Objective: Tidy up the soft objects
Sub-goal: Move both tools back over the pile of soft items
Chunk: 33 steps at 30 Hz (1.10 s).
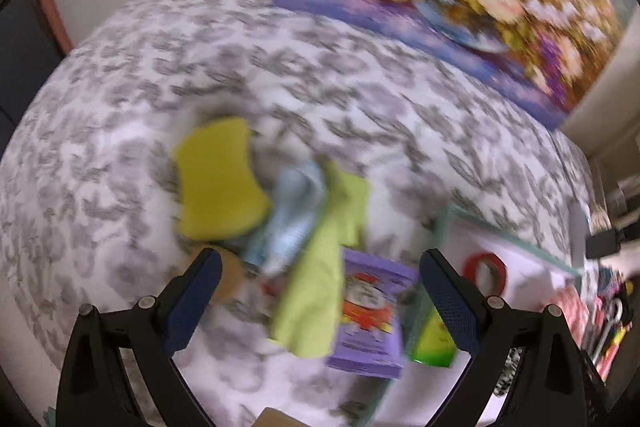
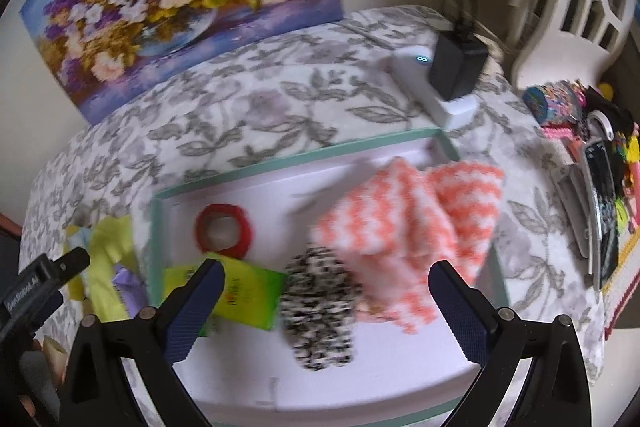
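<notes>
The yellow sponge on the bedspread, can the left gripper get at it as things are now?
Probably yes. The left gripper is open and empty, and the yellow sponge lies ahead, uncovered on top. Only its right edge meets the light blue cloth, so the way looks free.

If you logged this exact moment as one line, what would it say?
left gripper: open, above cloth pile | right gripper: open, above tray | orange-white sock and speckled sock: in tray

Each unit, the left gripper (image 1: 320, 297) and right gripper (image 2: 326, 307), comprises glossy black triangulated arms with silver pivot screws and two dark blue, fine-textured fingers (image 2: 464, 307).
</notes>
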Tool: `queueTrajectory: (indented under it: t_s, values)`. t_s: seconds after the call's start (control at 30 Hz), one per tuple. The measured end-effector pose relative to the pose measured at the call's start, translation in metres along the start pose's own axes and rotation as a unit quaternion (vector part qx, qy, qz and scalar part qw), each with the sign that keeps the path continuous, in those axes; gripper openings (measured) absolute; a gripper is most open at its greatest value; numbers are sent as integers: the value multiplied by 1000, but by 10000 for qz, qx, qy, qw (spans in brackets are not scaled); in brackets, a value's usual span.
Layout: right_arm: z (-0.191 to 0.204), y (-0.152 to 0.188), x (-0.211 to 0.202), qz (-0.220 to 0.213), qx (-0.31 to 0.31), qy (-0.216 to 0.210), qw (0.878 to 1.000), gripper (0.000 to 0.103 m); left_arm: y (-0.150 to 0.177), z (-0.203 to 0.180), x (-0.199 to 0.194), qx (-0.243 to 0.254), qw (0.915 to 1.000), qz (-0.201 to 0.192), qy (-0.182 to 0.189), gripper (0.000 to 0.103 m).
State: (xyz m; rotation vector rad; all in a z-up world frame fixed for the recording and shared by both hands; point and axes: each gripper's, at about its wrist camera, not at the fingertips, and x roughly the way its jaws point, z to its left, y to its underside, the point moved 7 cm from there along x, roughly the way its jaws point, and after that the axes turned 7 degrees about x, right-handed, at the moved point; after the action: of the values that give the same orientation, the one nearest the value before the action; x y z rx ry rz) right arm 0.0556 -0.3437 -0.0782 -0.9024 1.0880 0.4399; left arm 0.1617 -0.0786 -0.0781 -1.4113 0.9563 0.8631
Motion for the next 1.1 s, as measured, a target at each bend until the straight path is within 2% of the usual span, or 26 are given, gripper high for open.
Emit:
queueTrajectory:
  t_s: [0.27,0.5,0.67,0.87,1.1]
  values:
    - [67,17,-9,-3,-618,-275,9977,103,-12,70,-15,-422,9973,-154,-572,99]
    - [121,38,-11,182,-1020,-634,9926,103,-9,117,-23,-652,9949,-95,-764,99]
    - [152,52,-14,242,-1263,-869,9879,103,-5,146,-23,-956,9926,-75,-750,99]
    - [174,68,-4,431,-1431,-1032,9834,103,0,156,-14,-1138,9918,63,-572,99]
    - [180,75,13,650,-1306,-1340,9802,103,11,142,9,-928,9935,481,-447,99]
